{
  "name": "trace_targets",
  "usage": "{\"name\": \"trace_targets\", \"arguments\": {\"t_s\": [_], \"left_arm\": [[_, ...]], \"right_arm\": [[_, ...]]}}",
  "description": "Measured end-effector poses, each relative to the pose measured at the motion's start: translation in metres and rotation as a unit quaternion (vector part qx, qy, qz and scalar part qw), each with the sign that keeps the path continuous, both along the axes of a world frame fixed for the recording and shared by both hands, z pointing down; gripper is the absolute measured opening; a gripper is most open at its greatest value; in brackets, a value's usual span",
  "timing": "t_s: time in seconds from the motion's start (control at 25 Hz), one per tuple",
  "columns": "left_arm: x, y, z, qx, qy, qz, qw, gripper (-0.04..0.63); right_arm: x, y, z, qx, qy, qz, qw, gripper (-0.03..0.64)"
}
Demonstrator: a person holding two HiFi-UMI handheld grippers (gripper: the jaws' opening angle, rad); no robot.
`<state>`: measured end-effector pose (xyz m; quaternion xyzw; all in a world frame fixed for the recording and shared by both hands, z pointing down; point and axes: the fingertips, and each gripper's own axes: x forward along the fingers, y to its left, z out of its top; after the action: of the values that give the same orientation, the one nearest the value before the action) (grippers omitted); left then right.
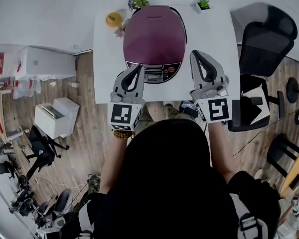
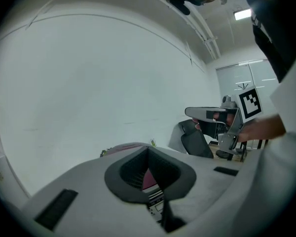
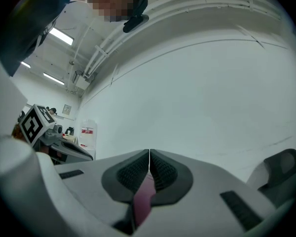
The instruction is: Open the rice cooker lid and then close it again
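One maroon round-lidded rice cooker [image 1: 154, 36], lid down, contents hidden, upper centre on white tabletop [image 1: 107, 59]. Two pots along the top edge: purple-flowered potted plant [image 1: 138, 2], green potted plant [image 1: 203, 3]. Two grippers flank the cooker's front: left gripper [image 1: 139, 67] and right gripper [image 1: 194, 54], both with jaws together and empty.

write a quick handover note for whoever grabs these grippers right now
Left gripper: shut, empty, tips at the front left of the rice cooker, by its control panel.
Right gripper: shut, empty, beside the cooker's front right; contact can't be told.
Cooker sits on the white table, purple lid down.
Done: nothing that shows; whether the lid was already opened once can't be told.
Left: if not, open the lid, then close it.
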<state>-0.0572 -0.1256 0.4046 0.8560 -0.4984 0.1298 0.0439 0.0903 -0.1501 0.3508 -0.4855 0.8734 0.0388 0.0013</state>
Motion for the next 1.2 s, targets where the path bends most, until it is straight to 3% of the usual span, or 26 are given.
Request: {"name": "trace_targets", "arguments": {"t_s": [0.12,0.36,1.2], "left_arm": [[0.002,-0.003,0.006,-0.011,0.012,0.007,0.9998,0.025],[0.000,-0.008,0.028,-0.034,-0.023,0.001,0.9992,0.025],[0.012,-0.016,0.087,-0.130,-0.064,0.028,0.9890,0.025]], "right_arm": [[-0.002,-0.002,0.004,-0.007,0.000,-0.002,1.000,0.029],[-0.010,-0.006,0.009,-0.012,0.000,-0.011,1.000,0.029],[-0.010,-0.006,0.022,-0.028,-0.010,-0.022,0.999,0.029]]}}
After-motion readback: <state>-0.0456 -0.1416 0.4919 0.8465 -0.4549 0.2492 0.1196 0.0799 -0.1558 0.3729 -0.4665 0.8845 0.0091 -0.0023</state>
